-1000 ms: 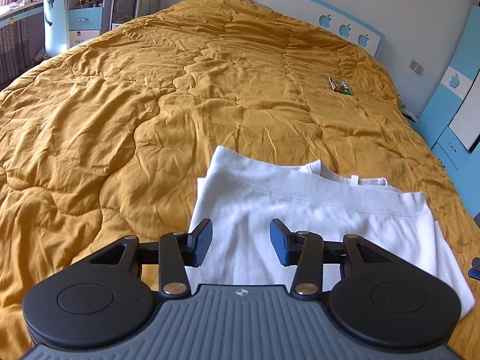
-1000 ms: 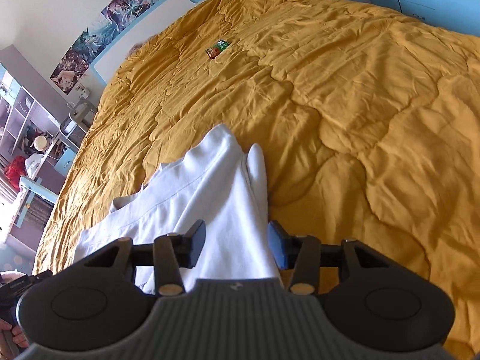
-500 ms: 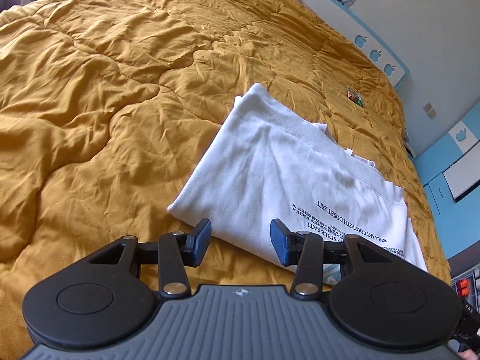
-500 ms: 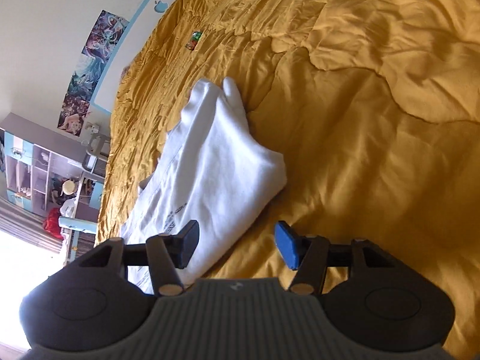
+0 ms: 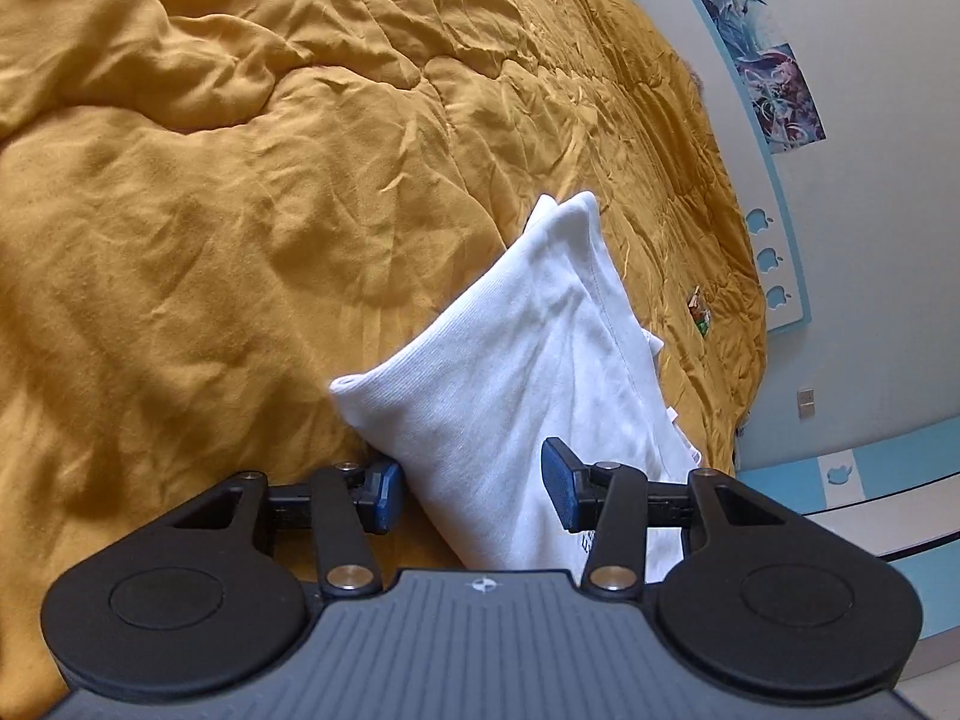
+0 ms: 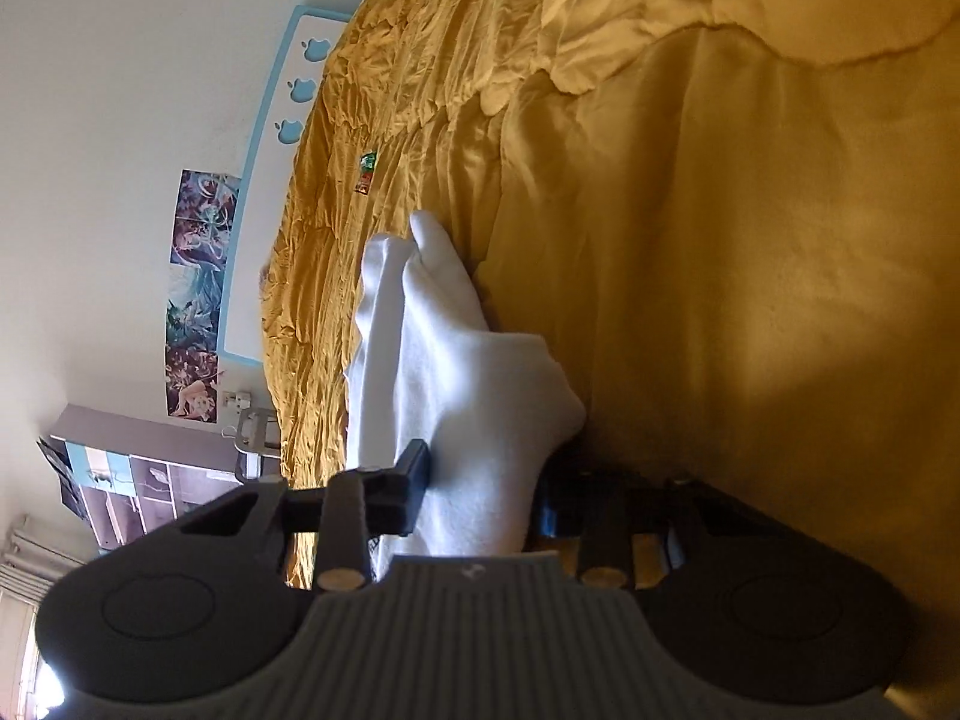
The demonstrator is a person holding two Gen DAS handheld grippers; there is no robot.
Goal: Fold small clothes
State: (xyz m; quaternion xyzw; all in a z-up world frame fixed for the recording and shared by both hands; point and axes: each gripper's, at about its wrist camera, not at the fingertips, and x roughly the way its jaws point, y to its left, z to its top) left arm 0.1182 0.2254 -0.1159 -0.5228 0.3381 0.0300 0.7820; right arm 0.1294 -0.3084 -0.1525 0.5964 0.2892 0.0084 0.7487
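On a bed (image 5: 240, 210) with a rumpled mustard quilt lies a folded white shirt (image 5: 528, 360), long axis running toward the headboard (image 5: 774, 252), left tongs (image 5: 471, 495) spread around its near corner, right tongs (image 6: 483, 489) closing on its other corner.

Bed (image 5: 240, 210) spread with a rumpled mustard-yellow quilt (image 6: 750, 240), filling most of both views. Folded white shirt (image 5: 516, 384) lying directly on it, lower centre of the frame, its near corner lifted. Small green-and-red wrapper (image 5: 699, 312) well apart from the shirt, toward the headboard (image 6: 264, 168) at the right edge of the left view.
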